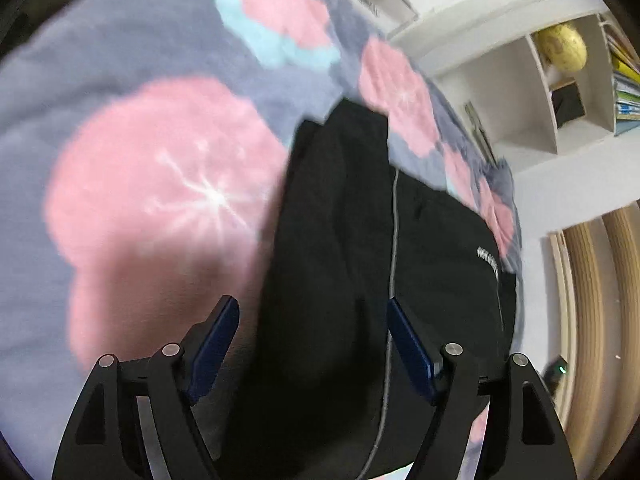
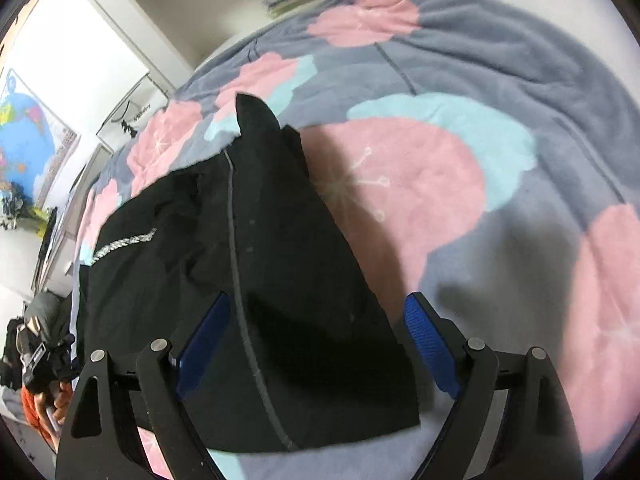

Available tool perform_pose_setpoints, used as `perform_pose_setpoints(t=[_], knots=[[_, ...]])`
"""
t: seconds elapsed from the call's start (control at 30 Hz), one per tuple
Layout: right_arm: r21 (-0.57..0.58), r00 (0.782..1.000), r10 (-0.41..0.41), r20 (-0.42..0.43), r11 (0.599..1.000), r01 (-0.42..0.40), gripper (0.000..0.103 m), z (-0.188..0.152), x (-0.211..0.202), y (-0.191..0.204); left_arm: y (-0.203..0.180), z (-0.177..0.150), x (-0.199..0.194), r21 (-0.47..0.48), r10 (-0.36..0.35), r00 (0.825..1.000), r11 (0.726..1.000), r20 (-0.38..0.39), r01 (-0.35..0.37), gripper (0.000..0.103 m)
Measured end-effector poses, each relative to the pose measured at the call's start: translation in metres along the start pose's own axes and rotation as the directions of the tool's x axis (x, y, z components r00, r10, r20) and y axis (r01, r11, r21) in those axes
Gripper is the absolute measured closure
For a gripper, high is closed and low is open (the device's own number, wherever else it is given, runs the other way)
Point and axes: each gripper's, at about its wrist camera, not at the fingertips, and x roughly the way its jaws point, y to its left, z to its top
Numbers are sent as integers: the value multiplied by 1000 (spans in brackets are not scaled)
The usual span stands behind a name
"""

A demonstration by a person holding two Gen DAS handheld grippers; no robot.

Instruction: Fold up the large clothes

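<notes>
Both grippers hang with jaws spread above a black garment lying on a flowered blanket.

Left wrist view: the left gripper [image 1: 312,344] points down at the black fabric garment with a thin grey piping line [image 1: 340,280], partly folded on the fleecy grey blanket with pink and pale-blue flowers [image 1: 140,160]; its blue-padded jaws stand wide and grip nothing, the cloth below them rather than between the pads. A white cubby shelf [image 1: 520,92] stands beyond the bed. Right wrist view: the right gripper [image 2: 316,344] also gapes empty over the garment's near corner, probably placed to take that edge for the next fold. A world map poster [image 2: 28,140] hangs far left.
</notes>
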Motion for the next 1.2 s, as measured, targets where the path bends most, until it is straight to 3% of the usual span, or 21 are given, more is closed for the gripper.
perform_pose_setpoints(t=[0.1,0.3,0.57,0.63,0.67,0.7,0.8,0.9,0.97,1.07,1.2], knots=[[-32,999,14,-36,999,-16,11,1,25,-2,1,0,21,24,58,998,998,-31,-57,23],[-27,978,160,-134,986,-165,3,5,58,-6,12,3,40,-26,-97,988,995,-117,94,21],[-51,948,247,-202,964,-262,0,15,94,9,7,-6,52,-21,-154,979,988,-137,152,21],[-82,954,249,-167,961,-266,12,14,92,14,6,-9,56,-21,-168,975,986,-143,167,22],[-89,949,282,-142,951,-296,28,12,87,17,3,-11,56,-2,-160,977,987,-140,162,27],[-93,951,283,-125,951,-295,32,11,83,20,1,-12,56,11,-160,978,987,-137,163,39],[-144,964,249,-92,955,-261,48,6,73,32,-7,-14,49,34,-181,976,982,-118,186,60],[-165,971,230,-71,957,-238,65,8,59,44,-20,-18,35,96,-182,981,978,-61,188,67],[-191,975,213,-56,957,-220,68,6,41,58,-31,-22,21,127,-202,979,971,-29,204,69],[-231,982,181,-55,955,-189,72,2,14,75,-46,-30,-10,162,-280,960,948,8,275,70],[-268,987,153,-46,950,-160,74,-10,-29,95,-66,-47,-48,219,-308,951,930,27,295,70]])
